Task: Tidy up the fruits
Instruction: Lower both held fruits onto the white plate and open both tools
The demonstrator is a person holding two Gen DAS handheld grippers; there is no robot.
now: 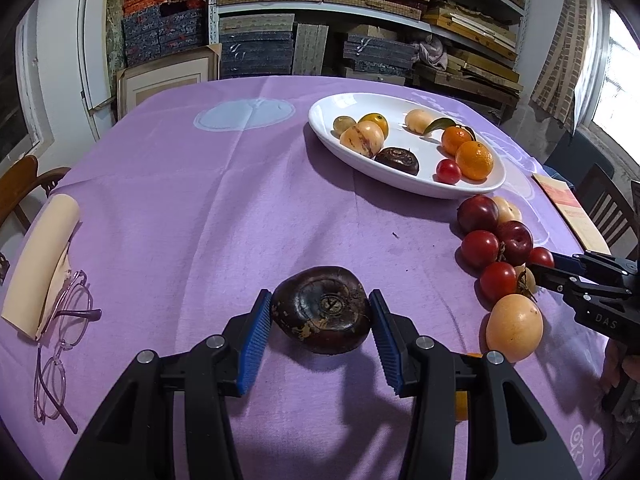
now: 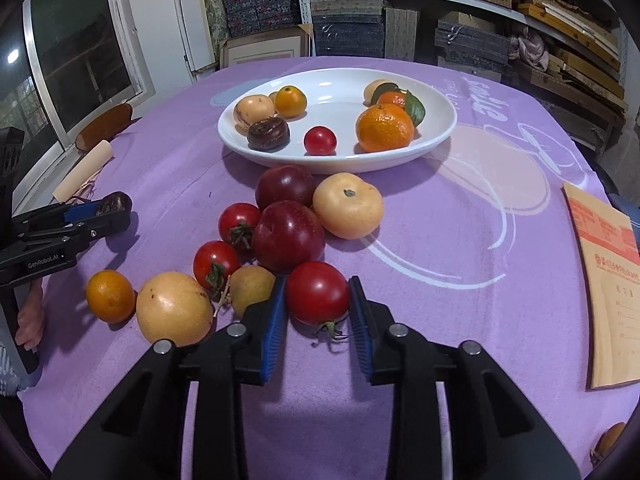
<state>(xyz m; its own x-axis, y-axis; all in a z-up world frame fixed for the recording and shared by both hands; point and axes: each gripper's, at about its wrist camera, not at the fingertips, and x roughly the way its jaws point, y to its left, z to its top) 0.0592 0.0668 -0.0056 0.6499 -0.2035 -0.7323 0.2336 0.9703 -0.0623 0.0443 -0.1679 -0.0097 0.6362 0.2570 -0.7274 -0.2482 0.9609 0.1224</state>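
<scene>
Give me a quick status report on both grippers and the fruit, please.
Left gripper around dark brown fruit, right gripper around red tomato; both on the cloth. White plate part filled. Loose fruit pile between grippers and plate.

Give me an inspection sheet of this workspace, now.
Surface: purple cloth over a table.
Job's things: white plate holding fruit; more fruit loose in front of it.
Clutter: glasses, cream roll, envelope.
Grippers: left tongs straddle a dark fruit; right tongs straddle a tomato; contact unclear.
Cables: nothing seen.
Surroundings: shelves of boxes, window.
</scene>
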